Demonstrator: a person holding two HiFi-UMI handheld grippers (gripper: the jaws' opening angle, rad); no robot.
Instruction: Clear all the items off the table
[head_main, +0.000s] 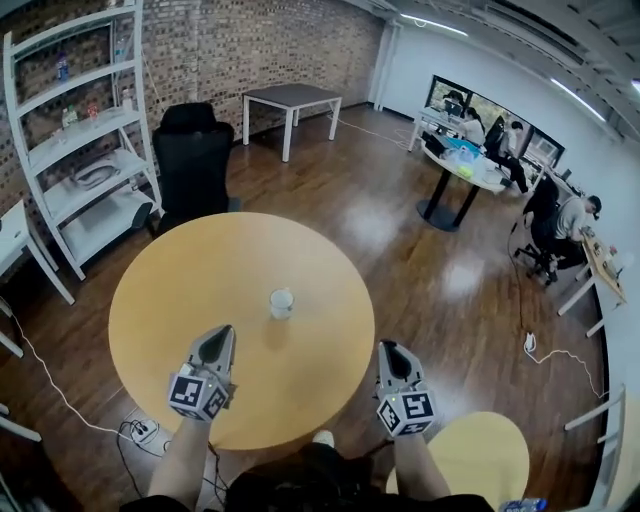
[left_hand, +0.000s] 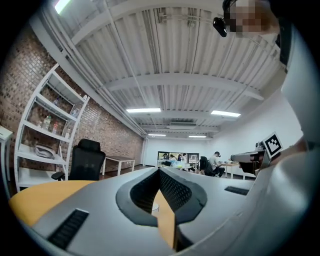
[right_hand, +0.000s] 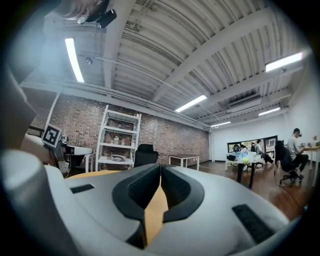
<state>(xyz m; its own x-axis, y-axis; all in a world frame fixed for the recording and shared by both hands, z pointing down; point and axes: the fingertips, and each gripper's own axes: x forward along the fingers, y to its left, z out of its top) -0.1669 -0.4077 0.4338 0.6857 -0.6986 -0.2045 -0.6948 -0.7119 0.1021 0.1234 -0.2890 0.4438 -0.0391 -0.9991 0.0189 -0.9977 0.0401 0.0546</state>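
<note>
Since small cup (head_main: 282, 302) stands upright ahead and right of left gripper (head_main: 219, 334) | nearer it than right gripper (head_main: 389, 348) | both jaws closed, holding nothing

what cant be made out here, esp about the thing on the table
- Small cup: too small in the head view to tell contents or material; in the left gripper view the left hand-held gripper hides all but a sliver behind its shut jaws.
- Items on the white shelf: too small and blurred in the head view to name.
- Round table, near edge: hidden by the person's arms in the head view.
</note>
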